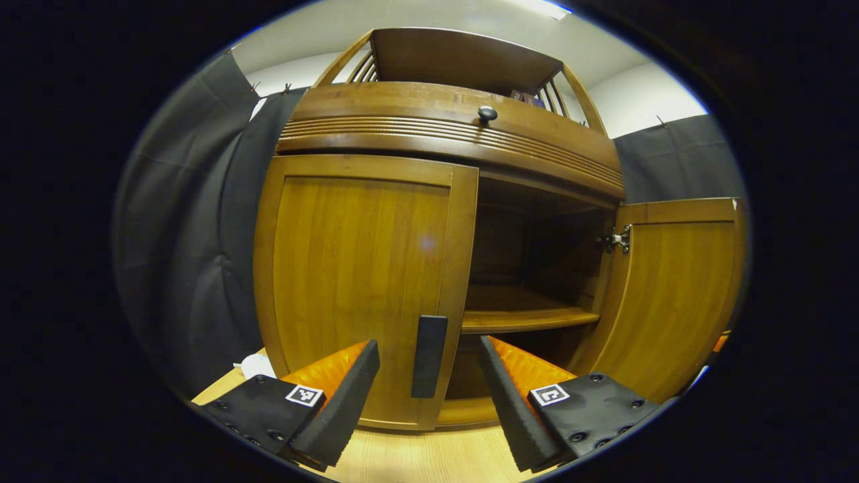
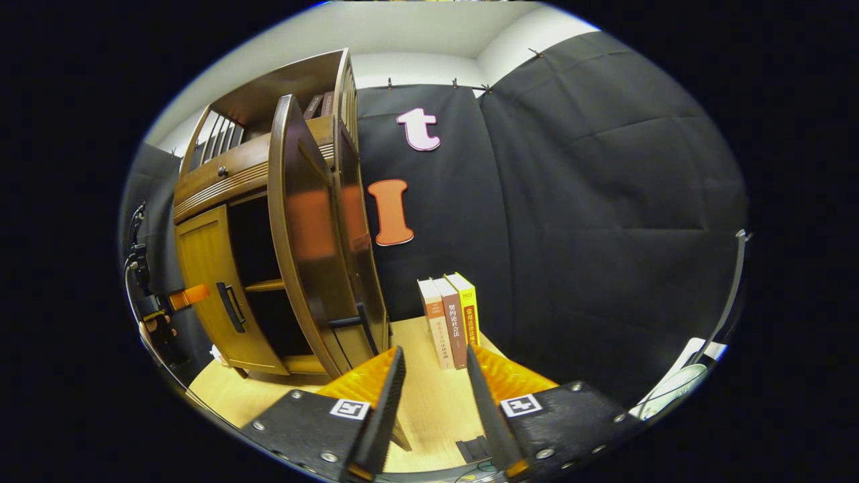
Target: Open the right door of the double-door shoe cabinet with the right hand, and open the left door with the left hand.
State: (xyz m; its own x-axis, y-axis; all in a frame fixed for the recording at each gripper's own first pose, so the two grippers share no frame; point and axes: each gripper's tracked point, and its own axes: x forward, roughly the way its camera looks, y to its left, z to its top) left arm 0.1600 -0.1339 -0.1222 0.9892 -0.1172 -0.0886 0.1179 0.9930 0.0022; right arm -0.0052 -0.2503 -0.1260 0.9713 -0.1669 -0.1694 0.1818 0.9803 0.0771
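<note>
Fingers on my left gripper [image 1: 429,396] are spread wide, and the dark handle [image 1: 429,355] of the left door [image 1: 362,282] sits right in the gap between them, a bit farther off. Neither pad is touching it as far as I can tell. So I'd say we're halfway: the right door [image 1: 678,295] is already swung out to the right in the left gripper view, with its hinge [image 1: 617,239] and the inside shelf [image 1: 530,315] on show, while the left door is shut flat against the shoe cabinet [image 1: 456,127].

Over on the right gripper view, my right gripper [image 2: 433,396] has its fingers parted too, holding nothing, pointed at the tabletop [image 2: 429,402] and a little row of books [image 2: 449,322] standing by the black wall. That open door [image 2: 302,235] is edge-on to its left, near but not touching. Far left in that view I can make out the other gripper's orange finger [image 2: 189,295] just beside the left door handle [image 2: 230,307].

Next move, I reckon: ease the left gripper forward until the handle is properly between the pads, close on it, then pull back in an arc towards the left, following the hinge side. The handle's a narrow vertical bar, so staying centred matters or the pads will slip off. Right hand's job looks done; I'd keep it parked clear.
</note>
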